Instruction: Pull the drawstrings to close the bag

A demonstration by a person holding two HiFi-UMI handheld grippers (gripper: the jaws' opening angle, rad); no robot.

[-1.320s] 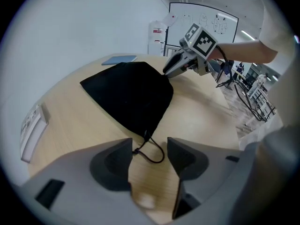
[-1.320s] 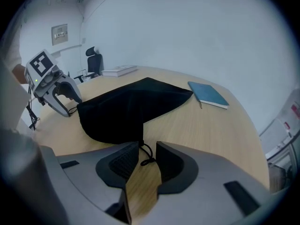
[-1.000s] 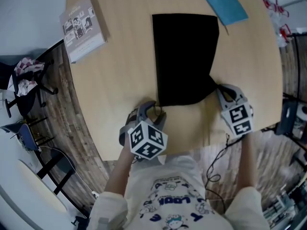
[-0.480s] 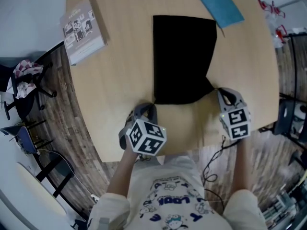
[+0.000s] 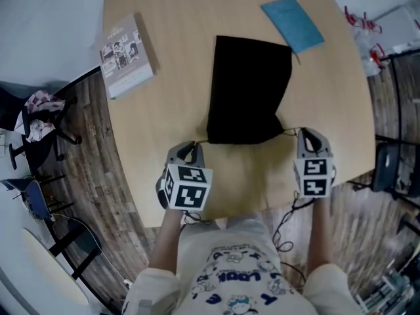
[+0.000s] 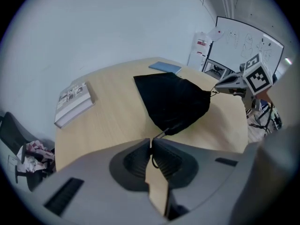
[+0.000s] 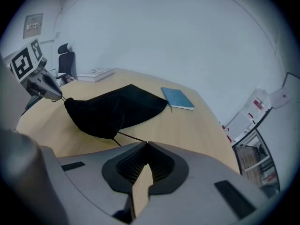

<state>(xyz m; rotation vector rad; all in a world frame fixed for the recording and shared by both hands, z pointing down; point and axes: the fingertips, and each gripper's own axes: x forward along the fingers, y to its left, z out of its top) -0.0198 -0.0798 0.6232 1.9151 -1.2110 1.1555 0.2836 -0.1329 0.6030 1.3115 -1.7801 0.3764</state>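
Black bag (image 5: 249, 90) lies lengthwise away from both down-tilted tongs, mouth toward them; left tongs (image 5: 195, 147), just closed, and right tongs (image 5: 299, 134) each pinch a drawstring (image 7: 131, 137).

Office or meeting room; round wooden table (image 5: 164, 117) held book (image 5: 126, 56), blue notebook (image 5: 293, 23); whiteboard (image 6: 234, 36), swivel chair (image 7: 67, 62) stood nearby.

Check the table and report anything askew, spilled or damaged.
Nothing is spilled or damaged. The black bag looks lopsided: its near end is bunched narrower than the far end, with the drawstrings taut at both corners. The book and blue booklet lie flat near the table edges.
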